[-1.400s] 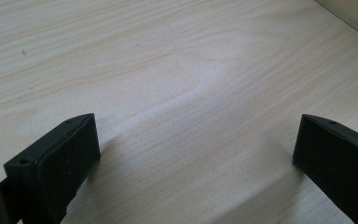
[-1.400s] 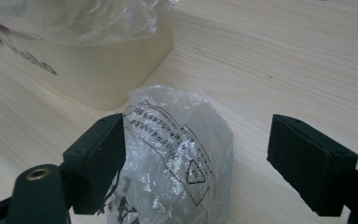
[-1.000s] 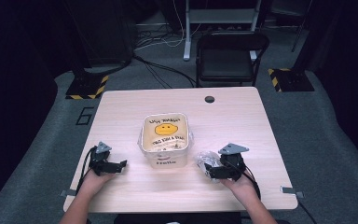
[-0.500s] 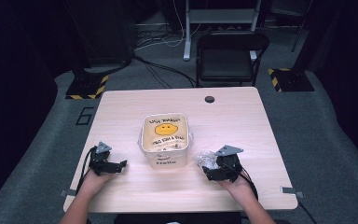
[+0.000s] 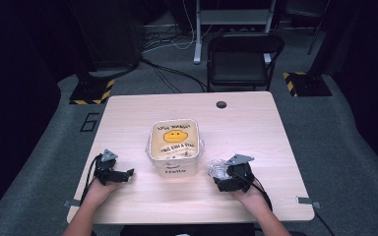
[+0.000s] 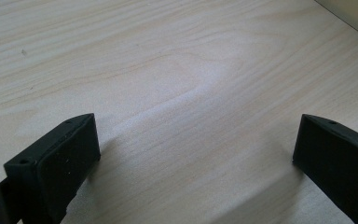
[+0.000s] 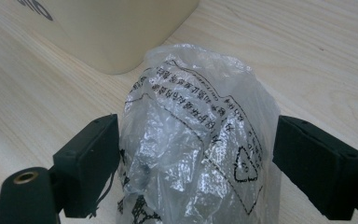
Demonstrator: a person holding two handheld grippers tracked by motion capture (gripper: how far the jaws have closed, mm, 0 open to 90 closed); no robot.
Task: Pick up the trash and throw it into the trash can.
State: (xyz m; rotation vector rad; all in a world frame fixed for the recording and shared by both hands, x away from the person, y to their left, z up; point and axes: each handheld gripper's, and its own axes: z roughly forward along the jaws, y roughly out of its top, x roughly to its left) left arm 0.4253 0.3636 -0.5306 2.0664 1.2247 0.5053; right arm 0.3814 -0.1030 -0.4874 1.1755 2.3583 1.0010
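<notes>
The right gripper [image 5: 225, 173] is sitting low on the table [image 5: 256, 132], just right of the cream tub [image 5: 173, 146], with a crumpled clear plastic bag [image 7: 198, 144] bulging up between its jaws. In the right gripper view the jaws are standing wide, one pad pressing against the bag's side and the other looking a hair clear of it, so I cannot tell whether they are really gripping. The bag's lower end is running off the bottom edge there, and its black print and recycling mark are too creased to read. From above, the bag [image 5: 217, 168] is showing as a pale shimmer half tucked under the gripper. The left gripper [image 5: 123, 174] is resting well apart on the other side of the tub, jaws spread wide over bare wood, holding nothing. The tub's lettering is blurring out.
</notes>
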